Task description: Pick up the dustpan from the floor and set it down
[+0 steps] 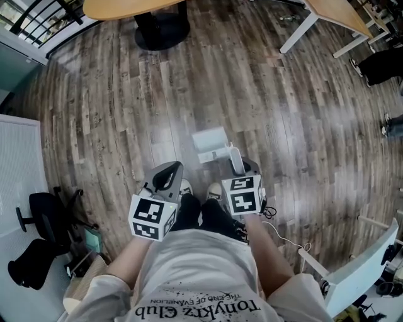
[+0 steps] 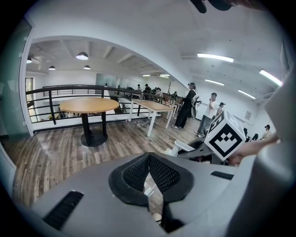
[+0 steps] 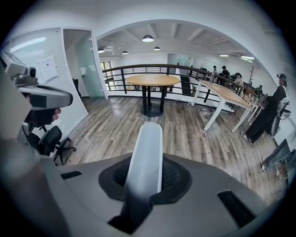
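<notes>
The dustpan (image 1: 210,139) is pale grey-white, and its pan hangs over the wood floor just in front of my feet. Its long handle (image 3: 146,152) runs up between the jaws of my right gripper (image 1: 237,165), which is shut on it; in the right gripper view the handle sticks out forward past the black pads (image 3: 172,176). My left gripper (image 1: 169,170) hangs beside it to the left, apart from the dustpan. Its ribbed pads (image 2: 162,173) meet at the tips with nothing between them. The left gripper view shows part of the dustpan (image 2: 181,147) and the right gripper's marker cube (image 2: 225,135).
A round wooden table on a black pedestal (image 1: 160,28) stands ahead, with a white-legged desk (image 1: 334,16) at the far right. A black office chair (image 1: 41,220) and a white partition (image 1: 19,170) are on my left, a white chair (image 1: 359,270) on my right. People (image 2: 189,109) stand farther off.
</notes>
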